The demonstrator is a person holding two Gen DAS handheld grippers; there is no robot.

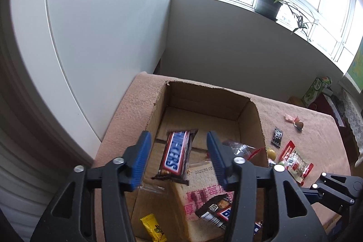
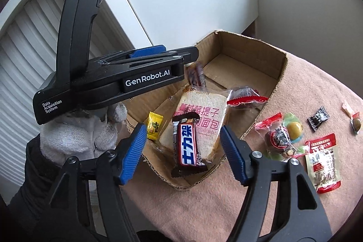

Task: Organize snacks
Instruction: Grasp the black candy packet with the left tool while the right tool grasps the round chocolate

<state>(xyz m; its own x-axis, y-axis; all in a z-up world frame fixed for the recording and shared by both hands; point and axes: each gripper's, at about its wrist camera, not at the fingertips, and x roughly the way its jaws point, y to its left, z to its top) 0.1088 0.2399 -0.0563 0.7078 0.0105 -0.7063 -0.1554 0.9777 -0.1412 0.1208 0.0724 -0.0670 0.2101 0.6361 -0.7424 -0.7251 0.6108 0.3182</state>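
An open cardboard box [image 1: 251,121] [image 2: 281,65] sits on a pink cloth. My left gripper [image 1: 178,155] is open above it; a Snickers bar [image 1: 175,154] lies blurred between its fingers, untouched. The box also holds a bread pack [image 2: 199,114], a second Snickers bar [image 2: 188,144], a yellow candy [image 2: 154,125] and a red-edged clear packet [image 2: 245,95]. My right gripper [image 2: 183,153] is open and empty over the box's near corner. The left gripper's body [image 2: 109,80] shows in the right wrist view, held in a white-gloved hand.
Loose snacks lie on the cloth right of the box: a black candy [image 2: 317,118], a red-white packet [image 2: 323,168], a green-yellow candy [image 2: 293,128], a dark wrapped snack [image 2: 278,139], a small brown candy [image 2: 355,122]. A white cabinet stands left, a windowsill plant [image 1: 270,3] beyond.
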